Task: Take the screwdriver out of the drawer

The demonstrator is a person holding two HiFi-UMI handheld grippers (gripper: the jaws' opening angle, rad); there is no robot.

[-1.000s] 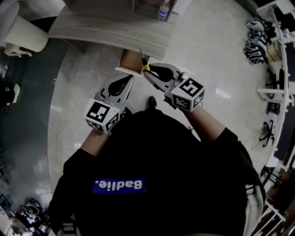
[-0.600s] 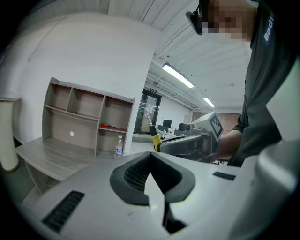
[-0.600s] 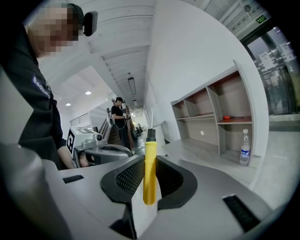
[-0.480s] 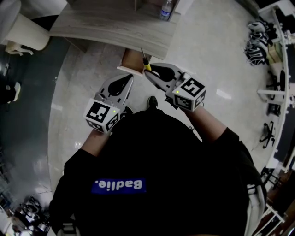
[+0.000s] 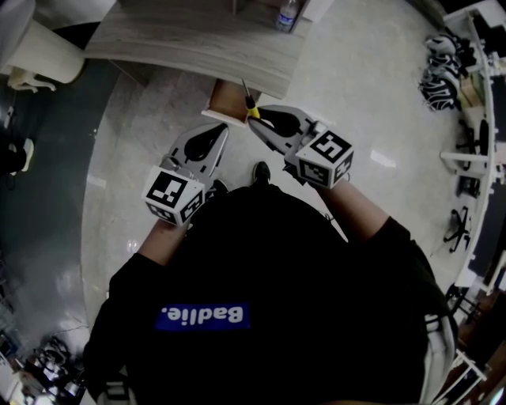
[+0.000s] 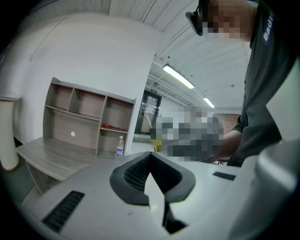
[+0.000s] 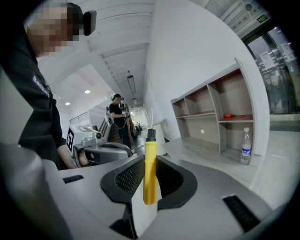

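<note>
While clamped in right gripper (image 5: 254,120), screwdriver (image 7: 149,168), yellow handle, black collar

"Badlie." on blue patch (image 5: 202,316) of black shirt (image 5: 277,253)

The bottle (image 5: 286,15) stands on the desk (image 5: 182,43), the drawer (image 5: 227,101) before it.

This looks like a large office or lab hall. It has a pale, glossy floor (image 5: 371,87), long strip lights (image 6: 178,77) on a white ceiling, and a glass door (image 7: 276,75) below a green exit sign (image 7: 261,18). A grey wooden bench (image 5: 190,43) carries an open shelf unit (image 7: 220,117) along its back edge, with a water bottle (image 7: 244,146) just beside it. Bundles of gear (image 5: 439,67) lie on the floor.
</note>
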